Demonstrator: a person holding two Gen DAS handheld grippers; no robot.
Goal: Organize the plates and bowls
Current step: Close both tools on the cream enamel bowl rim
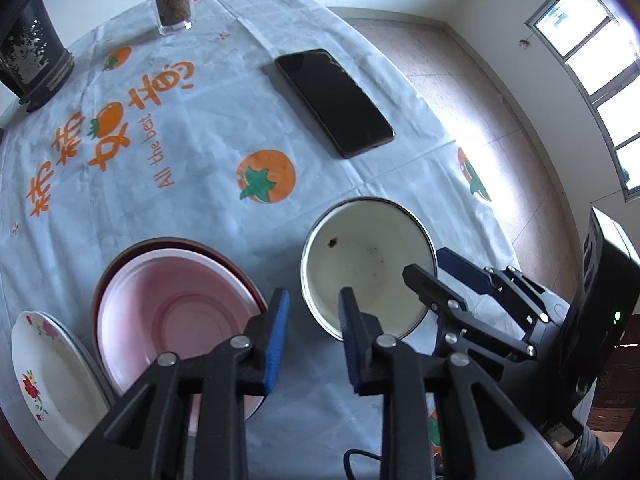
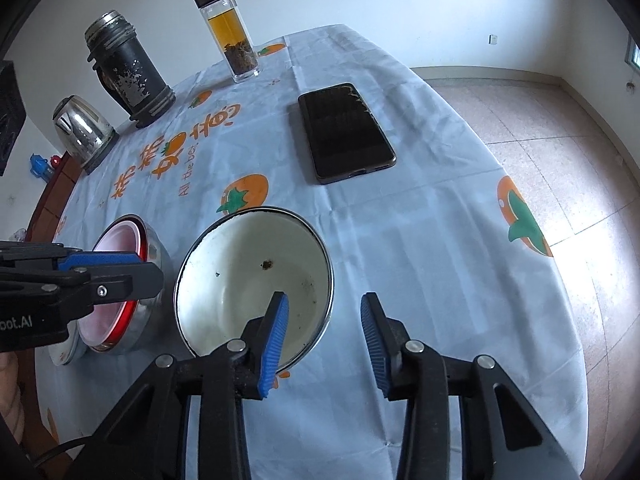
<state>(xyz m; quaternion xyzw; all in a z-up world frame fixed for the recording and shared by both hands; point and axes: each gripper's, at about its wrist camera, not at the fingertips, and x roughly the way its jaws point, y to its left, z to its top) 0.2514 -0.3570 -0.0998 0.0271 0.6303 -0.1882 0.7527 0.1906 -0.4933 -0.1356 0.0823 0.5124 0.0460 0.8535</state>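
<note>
The left gripper (image 1: 314, 304) fills the bottom of its own view, its jaws narrowly parted with only tablecloth (image 1: 208, 184) between the blue pads, holding nothing; its arms cover the near side of the pink bowl (image 1: 168, 312) at lower left, which sits nested in a red-rimmed steel bowl (image 1: 132, 256) of which only the rim shows here. A flowered plate (image 1: 44, 364) at the far lower left is tucked partly under that stack and cut by the dark edge of the lens. The white enamel bowl (image 1: 368, 268) stands just right of the left gripper's right pad, apart from the stack. In the right wrist view the right gripper (image 2: 324, 320) straddles the near right rim of the white enamel bowl (image 2: 240, 276): its left pad is inside the bowl, its right pad outside over the cloth, and the jaws are open, not pressing the rim. Beyond lie a phone (image 2: 344, 132), a glass tea bottle (image 2: 232, 32), a worn black flask (image 2: 124, 68) and a steel kettle (image 2: 82, 128), the last near the left edge
</note>
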